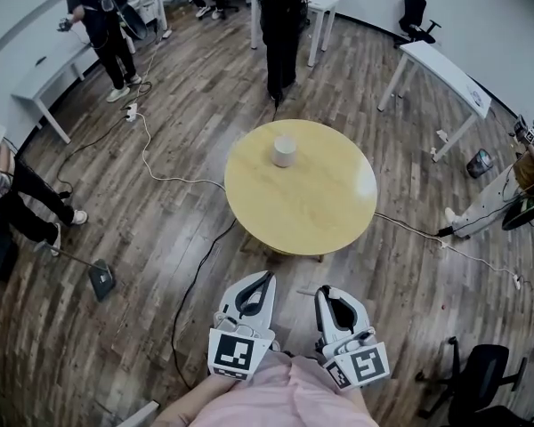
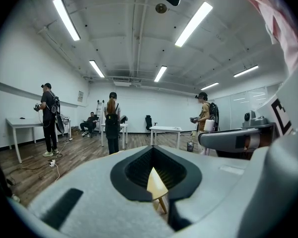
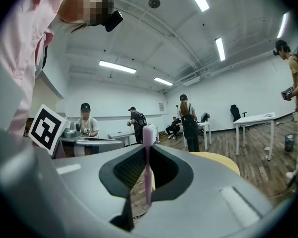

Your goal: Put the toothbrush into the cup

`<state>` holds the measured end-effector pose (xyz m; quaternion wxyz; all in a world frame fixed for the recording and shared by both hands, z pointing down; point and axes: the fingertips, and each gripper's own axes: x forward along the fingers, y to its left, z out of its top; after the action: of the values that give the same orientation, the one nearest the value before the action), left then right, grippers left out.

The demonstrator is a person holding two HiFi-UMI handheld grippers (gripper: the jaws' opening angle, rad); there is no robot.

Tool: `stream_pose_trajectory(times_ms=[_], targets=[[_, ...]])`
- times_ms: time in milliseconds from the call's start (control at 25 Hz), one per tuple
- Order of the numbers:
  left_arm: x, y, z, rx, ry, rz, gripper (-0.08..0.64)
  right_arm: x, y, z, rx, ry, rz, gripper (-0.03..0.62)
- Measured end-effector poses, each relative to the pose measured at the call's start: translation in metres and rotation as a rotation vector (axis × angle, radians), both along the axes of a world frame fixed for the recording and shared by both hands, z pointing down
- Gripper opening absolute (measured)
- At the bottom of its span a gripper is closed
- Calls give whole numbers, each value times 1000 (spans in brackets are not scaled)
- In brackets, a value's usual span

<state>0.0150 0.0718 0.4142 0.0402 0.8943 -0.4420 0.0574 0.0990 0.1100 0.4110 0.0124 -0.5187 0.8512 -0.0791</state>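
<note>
The pink toothbrush point(image 3: 148, 162) stood upright, clamped in the right gripper point(image 1: 333, 292), probably ready for carrying. It was well apart from the 1 cup point(image 1: 284, 151) on the round table point(image 1: 329, 212). The left gripper point(image 1: 263, 278) was closed and empty.

Round yellow wooden table point(image 1: 338, 212): one, centre.
White cylindrical cup point(image 1: 285, 151): one.
Pink plastic toothbrush point(image 3: 148, 162): one.
Grey two-jaw grippers: two, left gripper point(image 1: 265, 279), right gripper point(image 1: 324, 293), bottom.
</note>
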Motion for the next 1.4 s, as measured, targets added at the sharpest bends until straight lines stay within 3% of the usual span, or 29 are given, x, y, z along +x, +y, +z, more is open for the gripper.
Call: stream_pose_trajectory(times_ms=[160,320,560,800,1040,1400], targets=[[-8,-44,-10,38,0,2,-3,-6,-41,-6,1,8,10,31],[-22,-88,-17,-11,2,4,-3,-21,-83,-22,14,16,11,31],[-30,-138,-26,23,13,39,-3,-27,-123,-27,32,33,61,31],[-25,-163,-29,83,16,72,-3,-24,-143,-21,30,17,96,31],[-27,-167,-14,-13,-2,78,-3,-25,-148,-15,8,4,115,31],[-32,-183,-10,-4,11,24,-3,-24,-166,-8,-27,-1,69,31]])
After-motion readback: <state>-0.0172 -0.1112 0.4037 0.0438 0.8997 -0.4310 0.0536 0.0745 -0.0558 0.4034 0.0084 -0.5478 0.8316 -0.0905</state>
